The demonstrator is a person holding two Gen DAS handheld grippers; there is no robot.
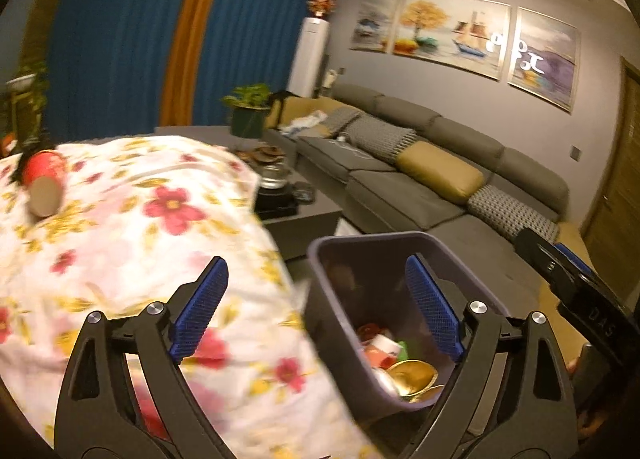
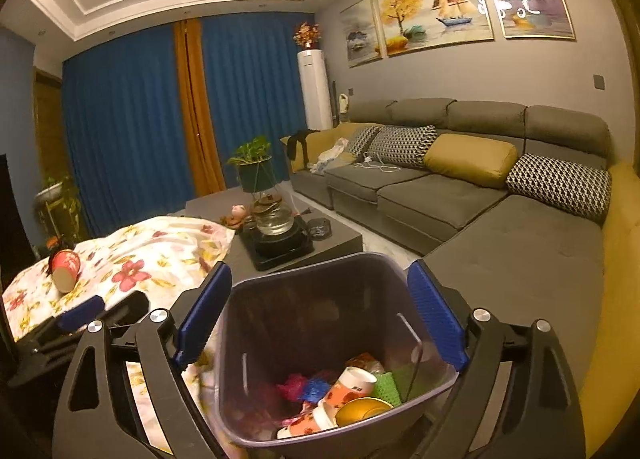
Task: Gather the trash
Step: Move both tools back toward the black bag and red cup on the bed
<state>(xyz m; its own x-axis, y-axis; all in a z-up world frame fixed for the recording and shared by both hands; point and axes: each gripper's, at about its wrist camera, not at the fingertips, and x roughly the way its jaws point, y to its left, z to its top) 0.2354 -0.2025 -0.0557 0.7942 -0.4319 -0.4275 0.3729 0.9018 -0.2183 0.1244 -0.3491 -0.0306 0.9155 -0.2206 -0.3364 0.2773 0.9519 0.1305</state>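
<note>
A long grey fabric sofa [image 2: 460,195] with boxy cushions runs under three framed paintings [image 2: 436,7] of a yellow tree and a sailing ship. Nearer, a soft, rumpled cloth [image 1: 132,227] printed with red and yellow flowers drapes over a surface. Beside it stands the trash bin [image 2: 320,299], a dark, smooth plastic tub with rounded corners and thin slots in its walls, holding paper cups [image 2: 348,387] with red flower print, a shiny gold bowl [image 2: 362,409], and crumpled pink, blue and green scraps. The right gripper [image 2: 320,319] stands wide open, its ribbed blue pads [image 2: 436,319] outside the bin's two side walls; whether they touch the rim cannot be told. The left gripper [image 1: 320,307] is also spread wide and holds nothing: one pad [image 1: 200,307] hangs over the cloth, the other [image 1: 432,307] over the bin's mouth. A red paper cup [image 1: 44,183] lies on its side far off on the cloth, well apart from both grippers. On the right gripper's black body, at the left view's edge, the letters "DAS" [image 1: 598,323] can be read.
</note>
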